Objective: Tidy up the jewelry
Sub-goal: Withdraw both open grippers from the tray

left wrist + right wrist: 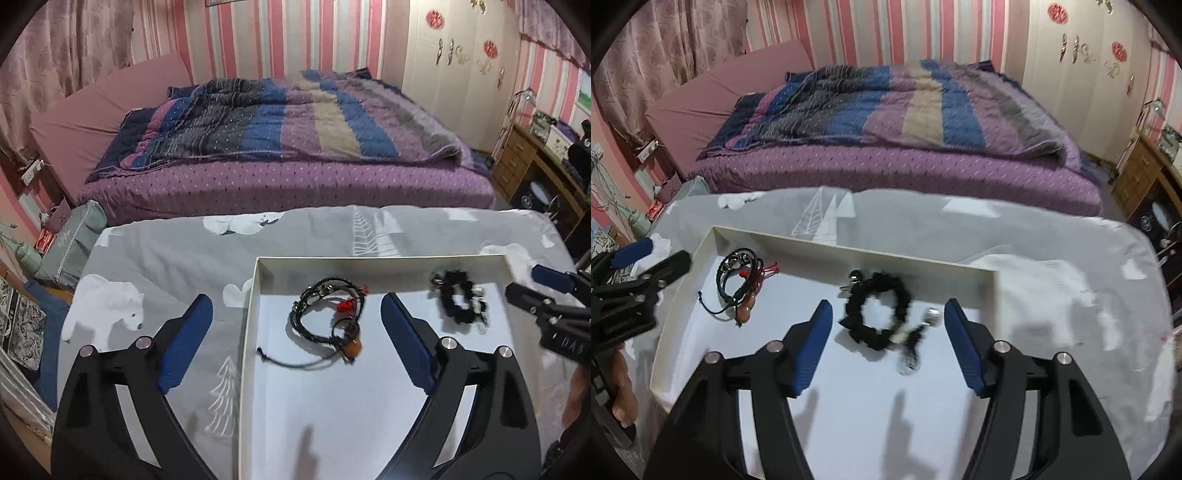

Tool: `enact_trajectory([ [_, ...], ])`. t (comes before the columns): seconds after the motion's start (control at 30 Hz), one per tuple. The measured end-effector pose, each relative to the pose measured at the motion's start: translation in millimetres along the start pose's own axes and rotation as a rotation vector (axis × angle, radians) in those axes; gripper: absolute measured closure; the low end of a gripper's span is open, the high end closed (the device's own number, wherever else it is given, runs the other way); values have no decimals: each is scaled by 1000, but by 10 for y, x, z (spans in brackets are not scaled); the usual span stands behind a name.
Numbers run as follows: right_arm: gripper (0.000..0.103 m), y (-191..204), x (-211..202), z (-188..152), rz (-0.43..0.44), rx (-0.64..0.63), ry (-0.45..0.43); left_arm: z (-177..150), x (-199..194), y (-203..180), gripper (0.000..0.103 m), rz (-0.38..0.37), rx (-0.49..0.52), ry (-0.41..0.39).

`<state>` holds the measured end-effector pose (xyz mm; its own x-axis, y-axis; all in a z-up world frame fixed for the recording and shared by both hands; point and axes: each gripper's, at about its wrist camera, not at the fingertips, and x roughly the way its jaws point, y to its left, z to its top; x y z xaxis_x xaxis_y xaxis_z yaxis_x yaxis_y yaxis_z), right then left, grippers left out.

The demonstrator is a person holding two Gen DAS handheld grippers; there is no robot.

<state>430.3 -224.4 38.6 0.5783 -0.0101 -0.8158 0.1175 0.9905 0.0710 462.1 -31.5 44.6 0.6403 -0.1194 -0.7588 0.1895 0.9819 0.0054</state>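
Two pieces of jewelry are seen lying inside a shallow white tray (pixel 251 332) that is placed on a grey cloth with polar bears (pixel 155 258). A bundle of black cord bracelets (pixel 328 317) with a red charm and an amber bead is lying toward the left side of the tray, and a black ruffled bracelet (pixel 879 314) with small silver charms is lying well apart from it, more to the right. The left gripper (pixel 297 339) is held above the cord bundle with its blue fingers wide apart, and nothing is held between them. The right gripper (pixel 888 338) is held above the ruffled bracelet, its fingers also spread and nothing gripped. It is judged that both pieces are already put in the tray, so the placing step seems finished or a rearranging is being prepared. If a piece must be moved, a gripper should be lowered around it and closed gently, because the thin cords can slip or tangle.
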Motion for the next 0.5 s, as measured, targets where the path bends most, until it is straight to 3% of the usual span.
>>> enact_trajectory([
  [0.1, 26, -172, -341, -50, -42, 20, -17, -44, -239, 42, 7, 4, 2, -20],
  [0.23, 25, -350, -652, -174, -68, 38, -22, -161, -555, 76, 3, 49, 23, -54],
  [0.37, 25, -467, -913, -364, -83, 40, -38, -339, -824, 130, 3, 43, 37, -61],
  [0.5, 11, -531, -1134, -583, -87, 53, -75, -562, -1046, 153, 3, 25, 37, -74],
])
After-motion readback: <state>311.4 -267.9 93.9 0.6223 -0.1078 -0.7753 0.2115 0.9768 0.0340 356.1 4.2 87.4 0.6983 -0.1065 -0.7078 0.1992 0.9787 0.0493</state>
